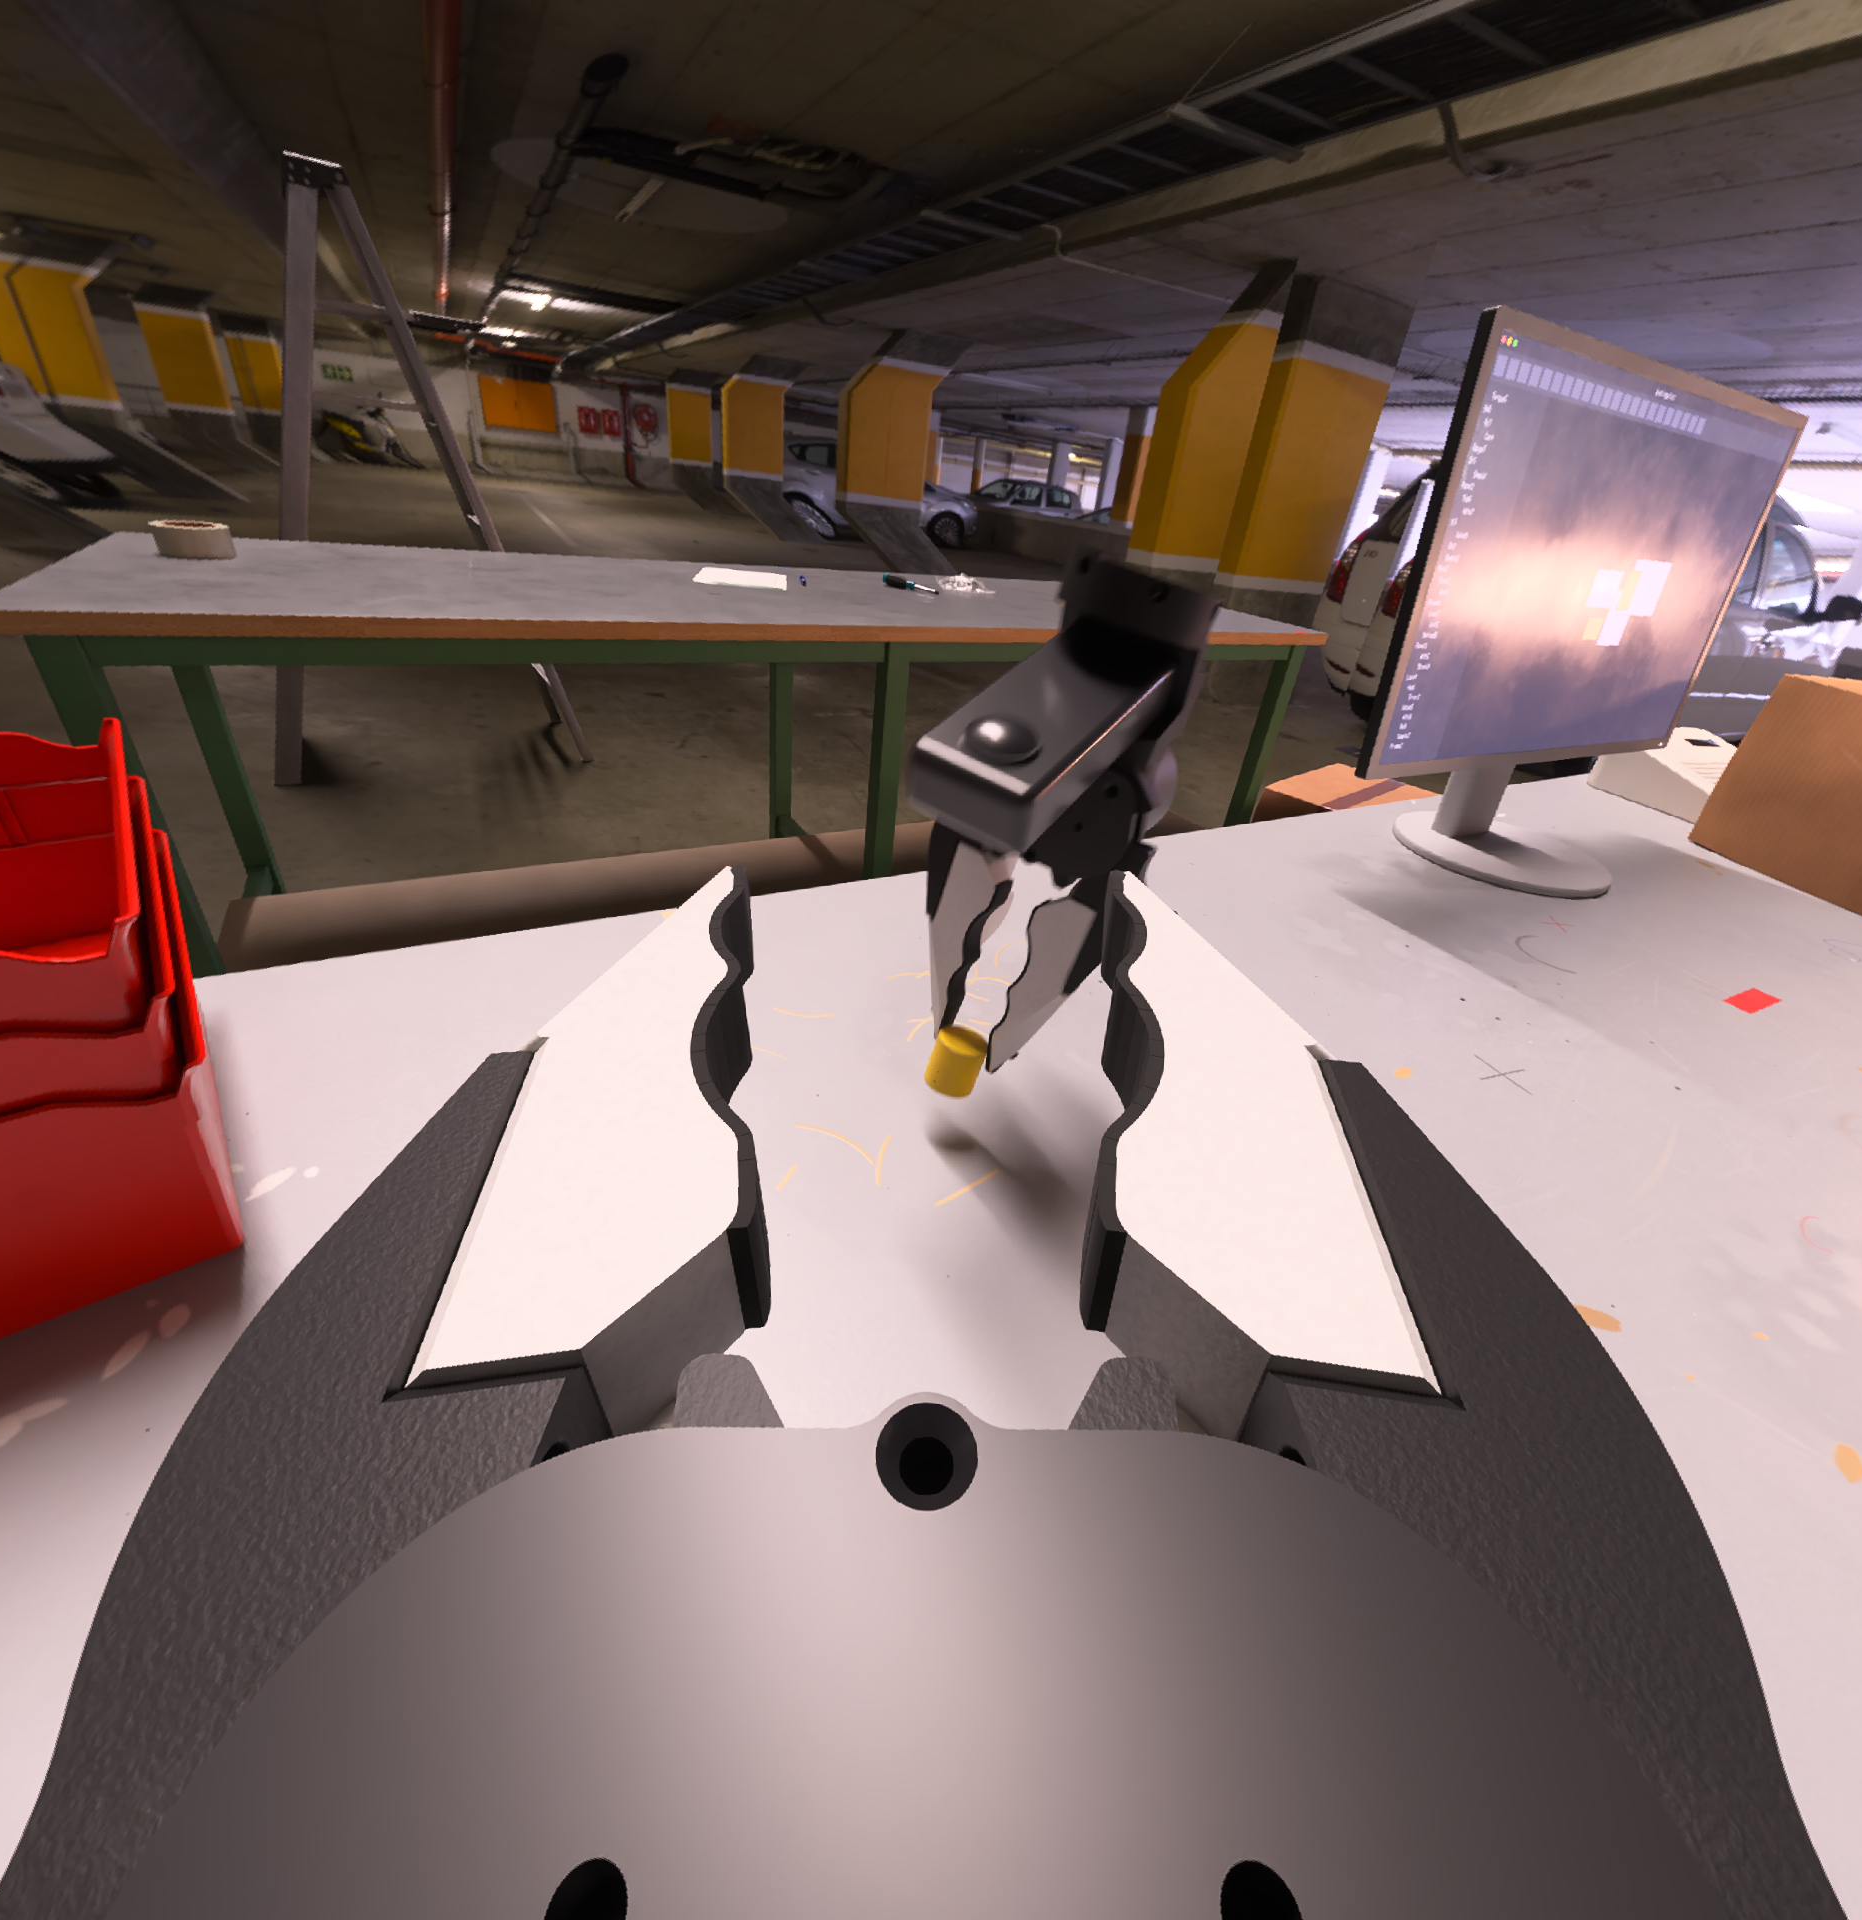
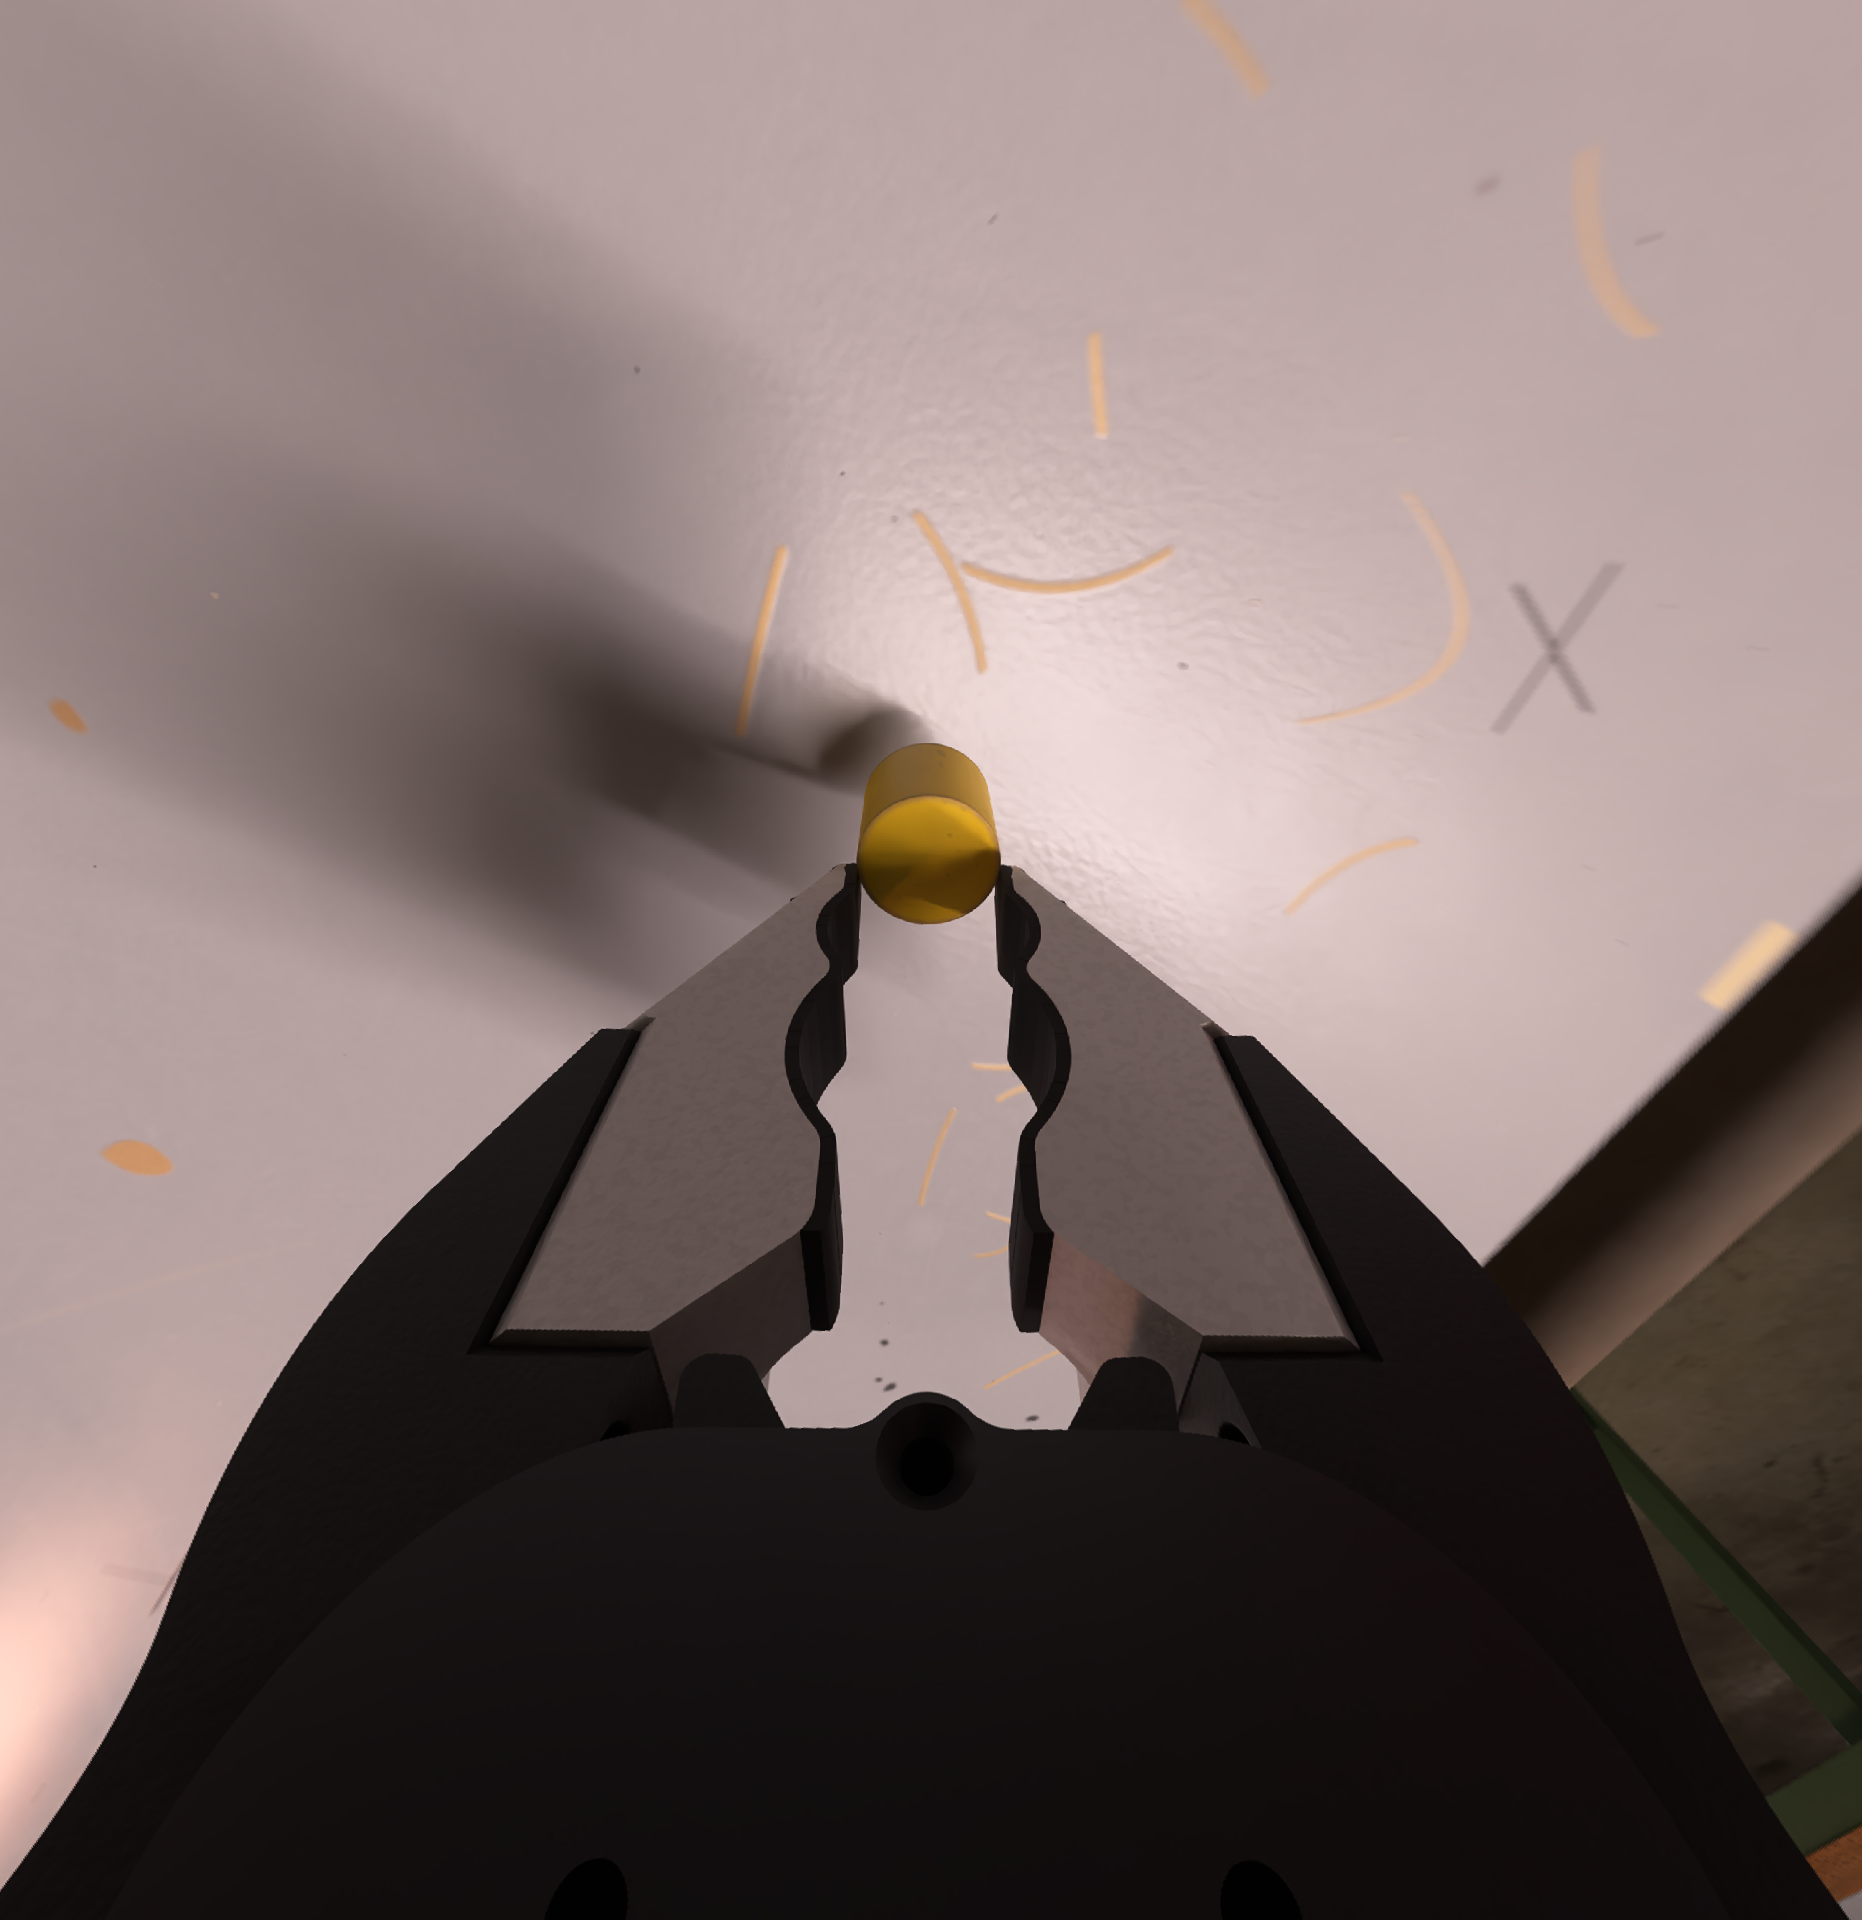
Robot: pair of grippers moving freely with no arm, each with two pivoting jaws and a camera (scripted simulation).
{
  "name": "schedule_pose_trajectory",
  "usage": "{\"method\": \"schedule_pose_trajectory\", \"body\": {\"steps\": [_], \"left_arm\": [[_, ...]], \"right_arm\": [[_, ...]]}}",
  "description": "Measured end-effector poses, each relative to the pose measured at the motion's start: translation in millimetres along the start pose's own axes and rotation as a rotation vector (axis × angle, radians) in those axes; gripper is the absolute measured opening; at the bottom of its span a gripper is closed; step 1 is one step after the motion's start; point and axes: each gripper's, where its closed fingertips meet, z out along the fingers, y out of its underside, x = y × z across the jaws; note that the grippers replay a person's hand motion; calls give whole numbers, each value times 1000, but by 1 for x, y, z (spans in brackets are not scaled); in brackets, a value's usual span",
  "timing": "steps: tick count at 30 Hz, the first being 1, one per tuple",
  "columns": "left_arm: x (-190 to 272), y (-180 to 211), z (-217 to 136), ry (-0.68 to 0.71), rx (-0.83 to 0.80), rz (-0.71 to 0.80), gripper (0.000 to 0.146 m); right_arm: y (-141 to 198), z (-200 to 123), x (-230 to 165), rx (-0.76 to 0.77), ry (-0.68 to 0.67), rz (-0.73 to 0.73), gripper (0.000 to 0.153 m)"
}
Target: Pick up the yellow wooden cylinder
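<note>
The yellow wooden cylinder point(image 1: 955, 1062) is pinched between the tips of my right gripper point(image 1: 974, 1042), which points steeply down at the white table point(image 1: 1529, 1143). The cylinder hangs a little above the table, with its shadow apart below it. In the right wrist view the cylinder point(image 2: 927, 847) sits at the very tips of the right gripper point(image 2: 927, 878), which is shut on it, flat end facing the camera. My left gripper point(image 1: 927, 883) is open and empty, low over the table, a short way in front of the cylinder.
Stacked red bins point(image 1: 75, 1039) stand at the left. A monitor point(image 1: 1571, 561) and a cardboard box point(image 1: 1800, 790) stand at the right rear. A long green-legged table point(image 1: 594, 592) and a ladder point(image 1: 324, 416) are beyond. The table's edge point(image 2: 1685, 1091) runs lower right.
</note>
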Motion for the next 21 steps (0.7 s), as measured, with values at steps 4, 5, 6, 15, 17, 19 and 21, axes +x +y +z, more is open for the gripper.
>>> {"method": "schedule_pose_trajectory", "body": {"steps": [4,5,6,15,17,19,21], "left_arm": [[4,-3,0,9,8,13,68],[6,-3,1,13,8,16,68],[8,-4,2,18,7,19,68],[62,-12,21,140,-1,119,69],[81,-14,28,184,0,131,68],[102,-15,35,237,0,142,68],[124,-16,42,282,4,154,68]], "right_arm": [[3,-40,1,154,147,16,26],[4,-50,-1,188,182,17,26],[5,-60,-3,220,219,17,26],[21,-163,-51,491,569,26,26],[27,-187,-69,573,607,62,26],[34,-209,-91,681,611,115,26],[40,-227,-114,802,588,159,26]]}}
